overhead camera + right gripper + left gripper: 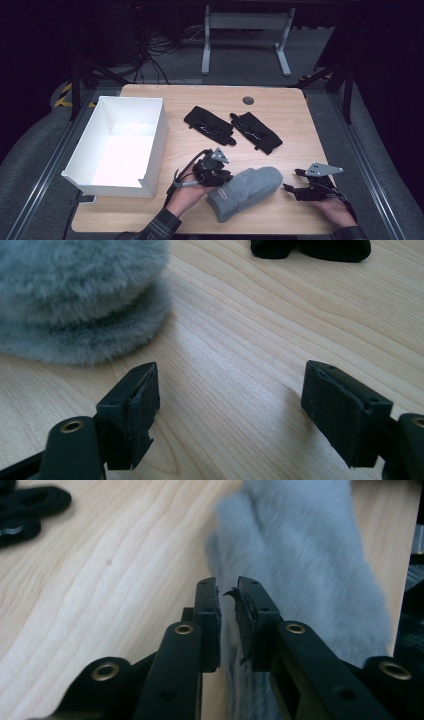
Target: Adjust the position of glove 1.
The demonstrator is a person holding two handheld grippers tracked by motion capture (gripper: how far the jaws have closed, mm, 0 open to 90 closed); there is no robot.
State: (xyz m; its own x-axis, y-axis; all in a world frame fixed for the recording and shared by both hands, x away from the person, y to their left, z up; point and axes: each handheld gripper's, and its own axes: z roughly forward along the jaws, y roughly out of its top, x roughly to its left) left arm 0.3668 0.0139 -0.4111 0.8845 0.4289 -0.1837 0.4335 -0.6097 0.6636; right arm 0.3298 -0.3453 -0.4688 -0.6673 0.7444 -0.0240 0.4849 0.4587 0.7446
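Grey fluffy mitten (245,192) lies flat on my light wooden desk (280,105), near its front edge between my two hands. My left tongs (220,179) sit at its cuff end with jaws narrow, a slim gap between the pads, fur just below them and not pinched. My right tongs (292,189) rest wide apart beside its rounded tip, holding nothing. Two black gloves (232,127) lie farther back, a white open box (120,145) to the left
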